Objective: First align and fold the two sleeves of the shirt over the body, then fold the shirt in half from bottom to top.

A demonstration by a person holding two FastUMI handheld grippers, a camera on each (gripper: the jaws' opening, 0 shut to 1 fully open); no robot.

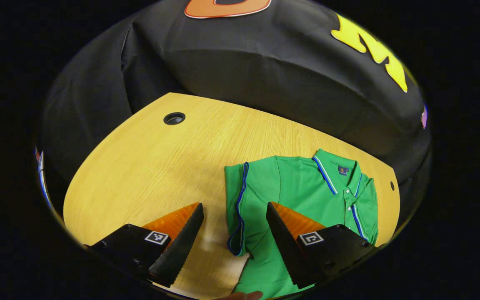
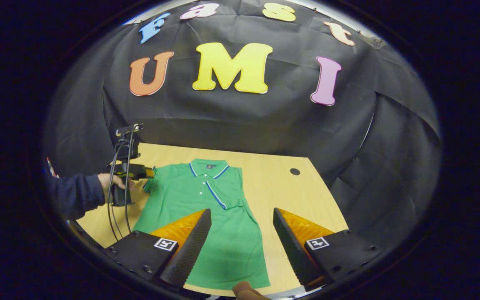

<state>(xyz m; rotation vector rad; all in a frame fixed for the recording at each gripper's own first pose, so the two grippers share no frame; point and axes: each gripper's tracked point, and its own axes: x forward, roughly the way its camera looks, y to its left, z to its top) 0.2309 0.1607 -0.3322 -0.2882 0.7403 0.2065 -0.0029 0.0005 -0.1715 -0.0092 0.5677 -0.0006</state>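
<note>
A green polo shirt [image 1: 302, 187] with blue-trimmed collar and cuffs lies flat on the wooden table [image 1: 148, 166], collar toward the far wall. In the left gripper view, my left gripper [image 1: 234, 204] is open above the near sleeve [image 1: 236, 200]. One finger stands over bare table, the other over the shirt body. The far sleeve [image 1: 358, 216] lies folded over the chest. In the right gripper view, my right gripper [image 2: 242, 210] is open over the lower right part of the shirt [image 2: 206, 208]. A hand holds the left gripper [image 2: 133, 171] beside the shirt's left shoulder.
The table has a round cable hole [image 1: 174, 118] at its far left and another [image 2: 294, 171] at its far right. A person's dark sleeve [image 2: 73, 193] reaches in from the left. Cables [image 2: 117, 216] hang from the left gripper. A fingertip [image 2: 244, 288] pokes in at the bottom edge.
</note>
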